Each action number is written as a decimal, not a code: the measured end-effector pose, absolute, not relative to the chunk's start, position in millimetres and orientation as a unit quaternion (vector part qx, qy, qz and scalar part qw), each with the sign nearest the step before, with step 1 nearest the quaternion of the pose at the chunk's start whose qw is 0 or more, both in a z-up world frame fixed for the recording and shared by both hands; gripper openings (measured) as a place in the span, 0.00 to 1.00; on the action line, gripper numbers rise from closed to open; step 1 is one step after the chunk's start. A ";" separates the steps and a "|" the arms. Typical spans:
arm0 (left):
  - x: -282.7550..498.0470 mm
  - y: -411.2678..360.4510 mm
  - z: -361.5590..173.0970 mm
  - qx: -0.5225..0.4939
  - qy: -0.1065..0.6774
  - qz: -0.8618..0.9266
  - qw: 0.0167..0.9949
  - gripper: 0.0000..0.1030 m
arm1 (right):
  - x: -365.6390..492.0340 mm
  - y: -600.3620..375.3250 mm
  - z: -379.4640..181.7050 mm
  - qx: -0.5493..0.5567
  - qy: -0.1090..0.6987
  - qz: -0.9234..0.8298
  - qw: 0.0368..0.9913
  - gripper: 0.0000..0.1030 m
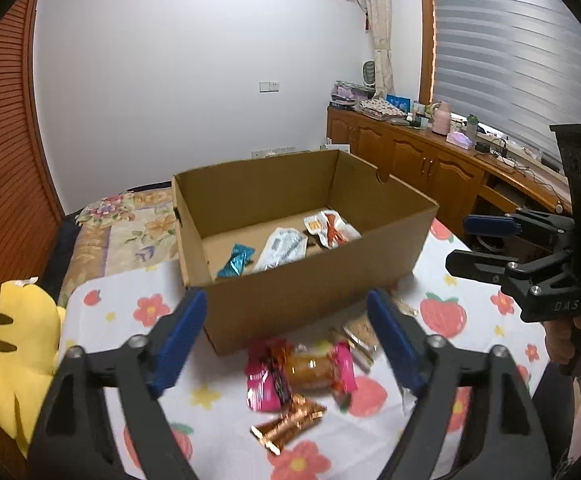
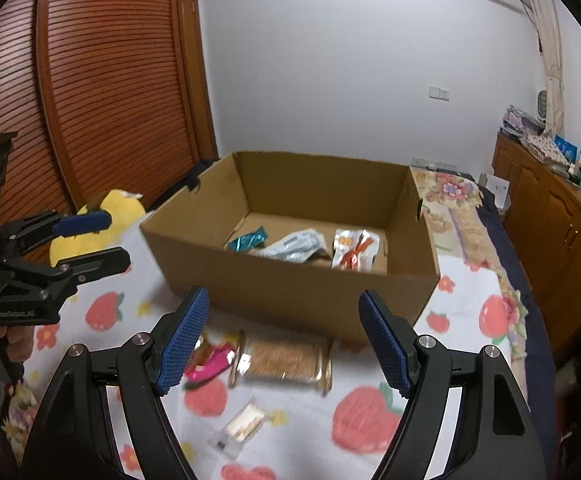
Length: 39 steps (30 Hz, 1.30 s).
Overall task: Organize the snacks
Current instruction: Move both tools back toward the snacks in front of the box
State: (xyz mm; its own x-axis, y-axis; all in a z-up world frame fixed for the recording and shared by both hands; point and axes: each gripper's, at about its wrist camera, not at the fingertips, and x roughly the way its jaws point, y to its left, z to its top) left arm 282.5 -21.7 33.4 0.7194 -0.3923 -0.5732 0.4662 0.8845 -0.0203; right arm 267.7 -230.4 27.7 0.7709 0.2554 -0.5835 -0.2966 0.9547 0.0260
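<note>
Left wrist view: I see my left gripper (image 1: 290, 336) spread wide above pink and copper foil snack packets (image 1: 286, 384) on the strawberry-print cloth (image 1: 218, 432), just near the brown cardboard box (image 1: 310, 300). My right gripper (image 2: 284, 340) also gapes, empty, over a clear-wrapped brown snack bar (image 2: 282, 362); teal, silver and orange-white packets (image 2: 302, 246) lie inside the box.

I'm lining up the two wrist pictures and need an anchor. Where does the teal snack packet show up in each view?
Left wrist view: the teal snack packet lies inside the cardboard box, at the floor's left end, left of the silver packet.
Right wrist view: the teal snack packet again lies at the left of the box floor, beside the silver packet.
Shared landmark: the cardboard box on the strawberry-print cloth.
</note>
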 end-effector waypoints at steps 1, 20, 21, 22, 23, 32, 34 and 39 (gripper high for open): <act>278.3 -20.7 30.1 0.065 0.297 -0.232 0.924 0.82 | 264.3 -229.5 24.8 -0.035 0.308 0.146 0.939 0.77; 227.0 -6.8 -16.0 0.075 0.339 -0.240 0.906 0.82 | 239.0 -212.9 -55.2 -0.021 0.386 0.142 0.911 0.49; 226.2 -5.8 -17.8 0.077 0.341 -0.240 0.906 0.82 | 240.1 -213.1 -58.9 -0.019 0.390 0.140 0.910 0.49; 225.0 -4.7 -19.4 0.078 0.342 -0.240 0.905 0.82 | 241.3 -213.2 -62.9 -0.014 0.394 0.140 0.908 0.49; 223.6 -3.2 -21.6 0.078 0.343 -0.239 0.905 0.82 | 242.3 -213.6 -67.6 -0.007 0.400 0.142 0.906 0.49; 222.7 1.5 -40.1 0.087 0.355 -0.239 0.900 0.82 | 249.5 -215.1 -91.5 0.016 0.431 0.140 0.891 0.46; 223.6 1.5 -43.6 0.084 0.358 -0.240 0.898 0.82 | 250.7 -213.2 -92.8 0.013 0.434 0.139 0.890 0.45; 224.8 0.1 -50.0 0.084 0.364 -0.240 0.896 0.82 | 252.7 -211.5 -96.7 0.009 0.439 0.137 0.888 0.44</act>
State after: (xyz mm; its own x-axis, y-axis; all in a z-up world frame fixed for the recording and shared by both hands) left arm 224.8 0.1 -50.0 0.6199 -0.3689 -0.6926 0.4916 0.8705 -0.0237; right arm 252.7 -211.5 -96.7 0.5762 0.2518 -0.7776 -0.2356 0.9621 0.1370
